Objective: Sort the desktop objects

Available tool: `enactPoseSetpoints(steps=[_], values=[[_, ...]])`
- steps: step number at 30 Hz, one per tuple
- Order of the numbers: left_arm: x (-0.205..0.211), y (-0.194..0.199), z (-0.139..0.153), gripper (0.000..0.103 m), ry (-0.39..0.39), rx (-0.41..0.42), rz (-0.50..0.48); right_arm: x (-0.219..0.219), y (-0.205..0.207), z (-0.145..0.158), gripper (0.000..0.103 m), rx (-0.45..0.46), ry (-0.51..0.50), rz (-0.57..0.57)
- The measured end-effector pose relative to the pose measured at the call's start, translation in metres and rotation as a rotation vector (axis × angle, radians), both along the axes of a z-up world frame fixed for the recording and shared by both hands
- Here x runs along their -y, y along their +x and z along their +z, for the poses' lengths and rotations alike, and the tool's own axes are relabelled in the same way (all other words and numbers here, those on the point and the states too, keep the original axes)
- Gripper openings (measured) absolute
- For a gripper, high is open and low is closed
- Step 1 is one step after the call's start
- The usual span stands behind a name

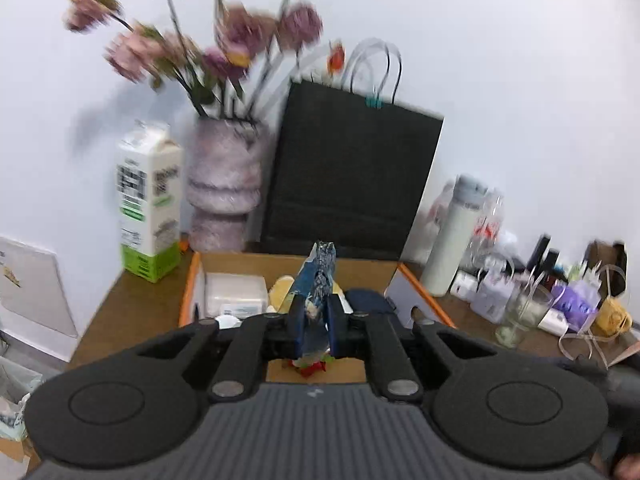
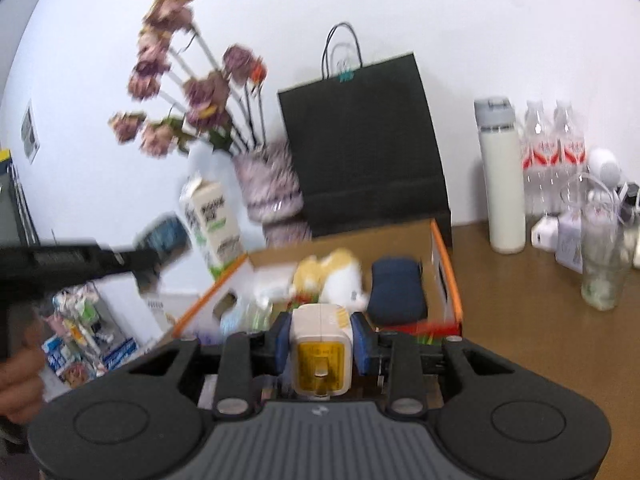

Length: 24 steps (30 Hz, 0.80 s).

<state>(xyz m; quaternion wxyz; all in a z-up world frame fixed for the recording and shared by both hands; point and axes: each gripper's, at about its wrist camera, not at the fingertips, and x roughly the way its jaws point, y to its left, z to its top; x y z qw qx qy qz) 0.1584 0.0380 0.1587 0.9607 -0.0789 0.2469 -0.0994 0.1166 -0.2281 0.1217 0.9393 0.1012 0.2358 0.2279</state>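
Pinching a crinkled blue wrapper [image 1: 318, 292] between the fingers of the left tool [image 1: 316, 320], over the open cardboard box [image 1: 192, 280] on the bench [image 1: 116, 304] — thin foil-like packet, light and floppy by the look of it, likely slippery and easily crushed, so gripping low on the bunched lower end, as now, seems the sound hold

Clamping a white plug-like adapter with a yellow face [image 2: 322, 354] in the right tool [image 2: 322, 344], fingers pressed against its two flat sides, hovering at the box's near edge [image 2: 446, 272] — hard plastic shell, stiff, probably fairly light, smooth enough to slip if squeezed on the rounded corners; taking it across the flat flanks looks the safest

Already lying inside the box: a yellow-and-white plush toy [image 2: 332, 276], soft and forgiving, and a dark blue pouch [image 2: 396, 288], just beside each other

Standing near the box and judged fragile or tippy: a milk carton [image 1: 148, 200], a vase of flowers [image 1: 224, 184], a drinking glass [image 2: 602, 264] — worth clearing widely
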Motion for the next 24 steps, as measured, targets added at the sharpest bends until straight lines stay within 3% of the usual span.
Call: enactPoseSetpoints(steps=[5, 9, 13, 15, 18, 20, 24], values=[[0.017, 0.092, -0.024, 0.012, 0.101, -0.179, -0.001, -0.010, 0.076, 0.013, 0.030, -0.051, -0.038, -0.032], [0.032, 0.148, -0.062, 0.012, 0.207, -0.303, 0.033, -0.034, 0.135, -0.011, 0.030, -0.205, -0.089, -0.039], [0.034, 0.179, -0.094, 0.014, 0.225, -0.433, 0.034, -0.063, 0.169, -0.047, 0.030, -0.341, -0.132, -0.003], [0.034, 0.175, -0.096, 0.021, 0.214, -0.439, 0.025, -0.076, 0.175, -0.060, 0.030, -0.374, -0.144, 0.025], [0.030, 0.162, -0.086, 0.043, 0.220, -0.388, 0.012, -0.091, 0.171, -0.068, 0.030, -0.342, -0.199, 0.036], [0.023, 0.152, -0.074, 0.048, 0.206, -0.361, 0.011, -0.097, 0.171, -0.068, 0.031, -0.331, -0.237, 0.044], [0.007, 0.132, -0.050, 0.068, 0.157, -0.309, 0.050, -0.094, 0.168, -0.066, 0.039, -0.341, -0.240, 0.073]])
